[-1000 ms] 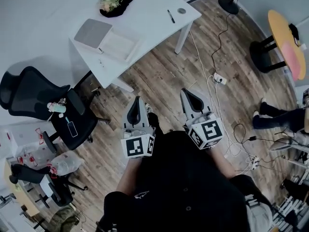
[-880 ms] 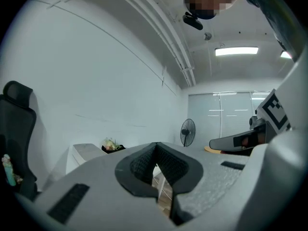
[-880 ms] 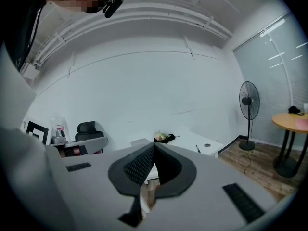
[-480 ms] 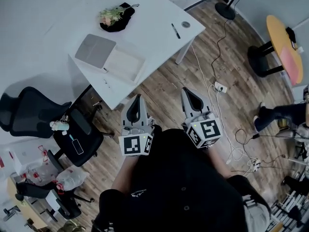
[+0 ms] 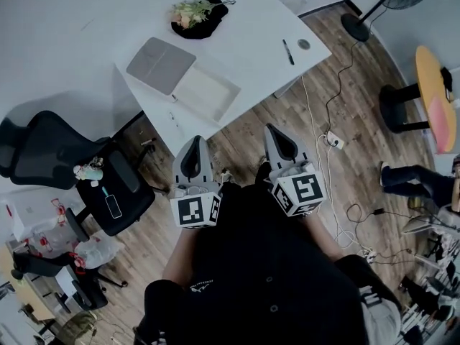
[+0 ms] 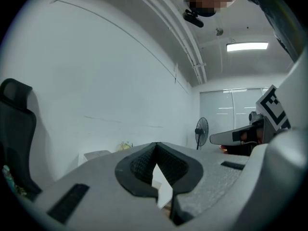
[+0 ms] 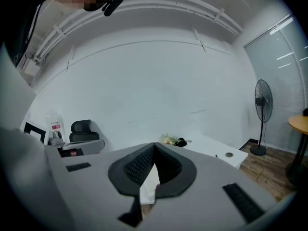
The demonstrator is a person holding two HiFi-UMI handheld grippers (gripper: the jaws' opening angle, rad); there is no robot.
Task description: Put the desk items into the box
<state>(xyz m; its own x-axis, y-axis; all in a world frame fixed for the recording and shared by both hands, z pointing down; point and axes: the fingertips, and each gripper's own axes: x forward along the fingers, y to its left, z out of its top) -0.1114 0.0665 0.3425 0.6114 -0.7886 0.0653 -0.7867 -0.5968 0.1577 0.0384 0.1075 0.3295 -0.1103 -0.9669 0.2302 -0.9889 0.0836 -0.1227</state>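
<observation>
While the box [image 5: 209, 92] sits open on the desk [image 5: 251, 20], pen [image 5: 287, 51] well right of it, only the gripper views show jaws tip-to-tip, empty: left gripper [image 5: 192, 144], right gripper [image 5: 274, 129]. Desk lies nearer than before.

Box [image 5: 208, 93]: white, shallow, open, lying near the desk [image 5: 251, 20] front edge beside a grey pad [image 5: 161, 65]. Black pen [image 5: 287, 51] and round disc [image 5: 303, 44] lying right; flowers [image 5: 190, 10] resting on a black pouch [image 5: 208, 20] at the far edge.

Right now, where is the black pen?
In the head view, the black pen lies on the white desk near its right-hand corner, just left of a small round object and right of the open box.
</observation>
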